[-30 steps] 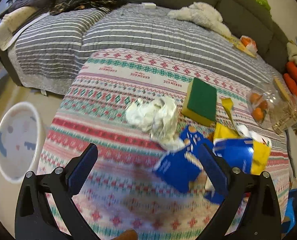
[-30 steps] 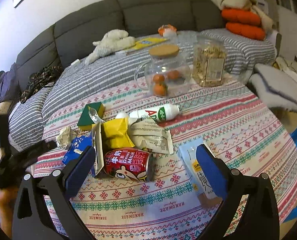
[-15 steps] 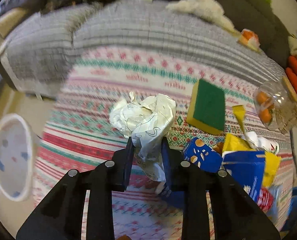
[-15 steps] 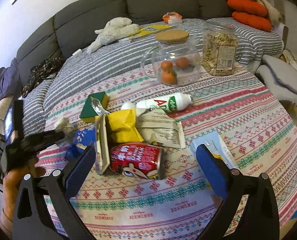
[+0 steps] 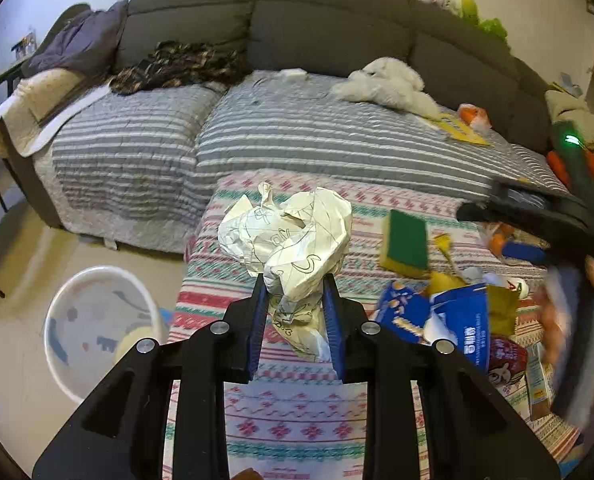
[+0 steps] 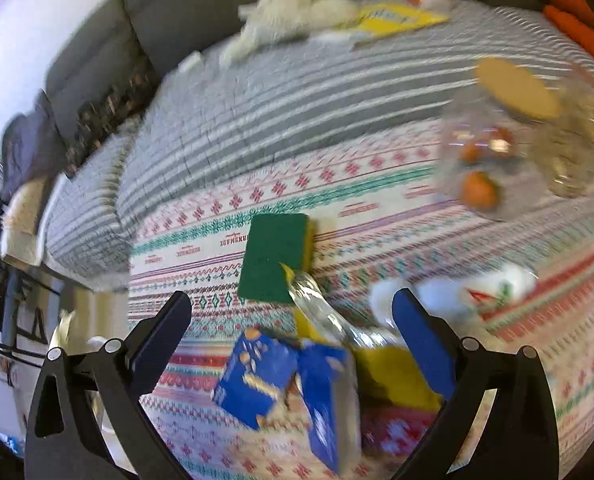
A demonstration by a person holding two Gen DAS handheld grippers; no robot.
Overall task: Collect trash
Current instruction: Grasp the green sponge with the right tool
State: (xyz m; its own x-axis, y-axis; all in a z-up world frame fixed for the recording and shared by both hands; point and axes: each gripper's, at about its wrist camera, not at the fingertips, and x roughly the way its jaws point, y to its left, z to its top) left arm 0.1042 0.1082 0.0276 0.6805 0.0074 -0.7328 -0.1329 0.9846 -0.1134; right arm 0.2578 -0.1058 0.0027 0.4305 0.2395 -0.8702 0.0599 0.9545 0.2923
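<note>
Left claw [image 5: 295, 320]: its blue pads are clamped on the lower tail of a crumpled paper wad [image 5: 293, 240], held clear above the patterned worktop [image 5: 297, 420]. The wad's long axis runs roughly from 6 toward 12 o'clock in the left wrist view, narrow end down between the pads, bulky crumpled head upward and leaning slightly toward 11 o'clock. A second earlier this claw stood wide apart with the wad lying on the cloth; it has since closed on the wad and lifted it.

Right claw [image 6: 293, 312]: fingers wide apart, nothing between the pads, poised over the trash heap. A blue snack box [image 6: 257, 380] lies below at 6 o'clock, a green-and-yellow sponge [image 6: 273, 256] at 12 o'clock beyond it, and a clear crinkled wrapper [image 6: 321, 312] between them. This view is motion-blurred; compared with a second ago it has swung toward the sponge side of the heap.

The left wrist view alone shows the white waste bin [image 5: 97, 328] on the floor at 8 o'clock, the grey sofa [image 5: 297, 20] in full, and the right claw entering blurred at 3 o'clock. The right wrist view alone shows the lidded glass jar [image 6: 497, 140] holding orange fruit at 2 o'clock and a white bottle [image 6: 477, 292] at 3 o'clock.
</note>
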